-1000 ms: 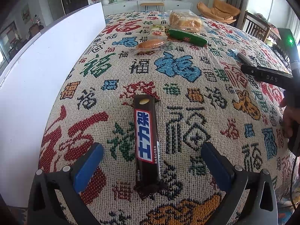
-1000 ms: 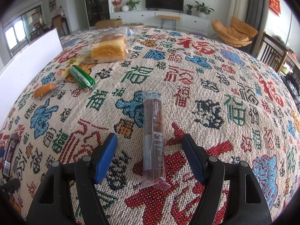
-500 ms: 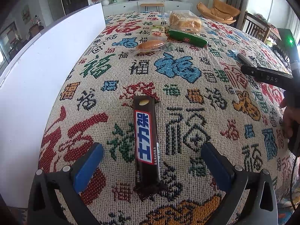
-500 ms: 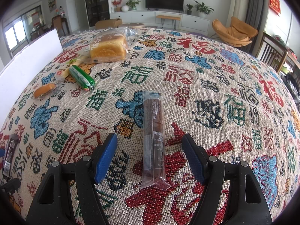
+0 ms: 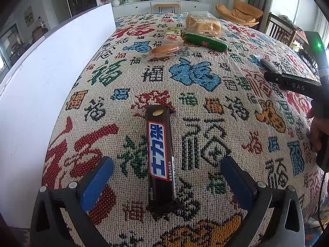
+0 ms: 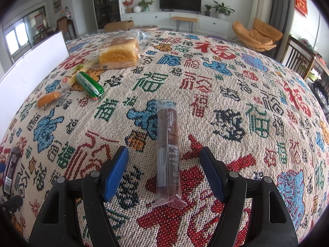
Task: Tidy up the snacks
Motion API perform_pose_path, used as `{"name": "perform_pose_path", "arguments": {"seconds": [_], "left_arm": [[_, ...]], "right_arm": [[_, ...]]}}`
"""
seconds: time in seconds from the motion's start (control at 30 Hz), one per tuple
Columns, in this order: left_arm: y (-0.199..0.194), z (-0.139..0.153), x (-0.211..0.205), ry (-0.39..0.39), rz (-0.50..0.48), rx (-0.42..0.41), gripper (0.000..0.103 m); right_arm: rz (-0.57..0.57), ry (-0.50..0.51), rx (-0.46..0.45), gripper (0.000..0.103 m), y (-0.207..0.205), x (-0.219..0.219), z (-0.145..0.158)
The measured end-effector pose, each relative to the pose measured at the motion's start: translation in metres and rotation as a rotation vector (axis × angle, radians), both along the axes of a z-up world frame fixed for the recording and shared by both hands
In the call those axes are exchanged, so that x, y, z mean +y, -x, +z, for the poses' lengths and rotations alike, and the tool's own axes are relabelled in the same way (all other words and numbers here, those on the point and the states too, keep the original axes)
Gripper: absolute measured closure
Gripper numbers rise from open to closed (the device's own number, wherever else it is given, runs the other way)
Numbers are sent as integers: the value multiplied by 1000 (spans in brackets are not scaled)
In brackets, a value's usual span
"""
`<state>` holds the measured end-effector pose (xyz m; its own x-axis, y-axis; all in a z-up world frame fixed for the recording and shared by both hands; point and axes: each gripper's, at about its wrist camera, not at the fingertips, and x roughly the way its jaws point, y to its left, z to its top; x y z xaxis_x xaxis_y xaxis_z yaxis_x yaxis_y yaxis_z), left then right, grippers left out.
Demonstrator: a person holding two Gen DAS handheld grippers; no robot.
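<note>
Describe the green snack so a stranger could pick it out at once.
On the patterned tablecloth, look to the far left cluster beside the white board. Just in front of the bagged bread loaf lies the green tube-shaped packet, angled diagonally. It is the only green item; the small orange bun and pale packet sit to its left.

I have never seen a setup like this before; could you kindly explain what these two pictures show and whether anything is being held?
There is no robot: a person holds a two-finger gripper in each hand, each with a camera looking along its fingers. The left view shows the open left gripper straddling a dark chocolate bar on the patterned tablecloth. The right view shows the open right gripper around a clear-wrapped brown snack stick. Nothing is held. Farther off lie a bagged bread loaf, a green packet and a small wrapped bun.
</note>
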<state>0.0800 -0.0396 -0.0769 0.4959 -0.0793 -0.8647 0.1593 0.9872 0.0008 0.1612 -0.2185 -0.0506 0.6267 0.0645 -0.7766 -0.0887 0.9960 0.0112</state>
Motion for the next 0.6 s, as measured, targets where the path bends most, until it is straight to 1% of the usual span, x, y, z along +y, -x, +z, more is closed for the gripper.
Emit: {"name": "perform_pose_path", "arguments": {"seconds": [0.5, 0.6], "left_arm": [[0, 0, 0, 0, 0, 0, 0], [0, 0, 1, 6, -3, 11, 0]], "right_arm": [[0, 0, 0, 29, 0, 0, 0], [0, 2, 0, 29, 0, 0, 0]]}}
